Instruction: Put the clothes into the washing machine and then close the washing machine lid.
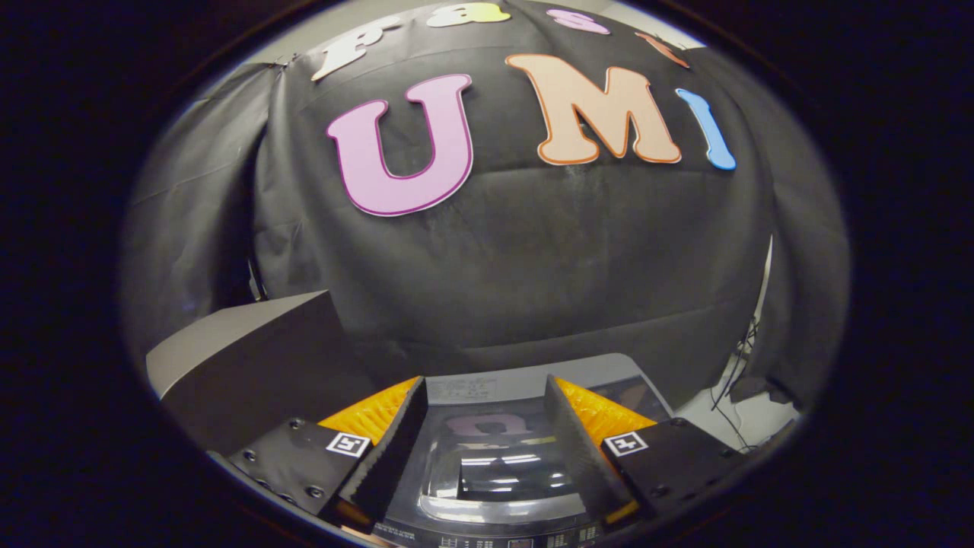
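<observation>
The tongs [487, 449] are spread apart and hold nothing. Right under and between them sits the washing machine [494, 487], its shiny lid [487, 457] looking shut, though the glare makes that hard to tell. A grey box [243, 358] stands just beside it. Thin cables [734, 380] hang on the other side.

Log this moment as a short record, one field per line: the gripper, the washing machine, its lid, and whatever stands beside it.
gripper: gripper open, fingers apart, holding nothing
washing machine: washing machine just ahead of and below the fingers
lid: glossy lid lies down flat, seen between the fingers, reflections on it
clothes: cannot tell whether any are inside
beside machine: grey box next to the washing machine
backdrop: black cloth wall beyond the machine
</observation>
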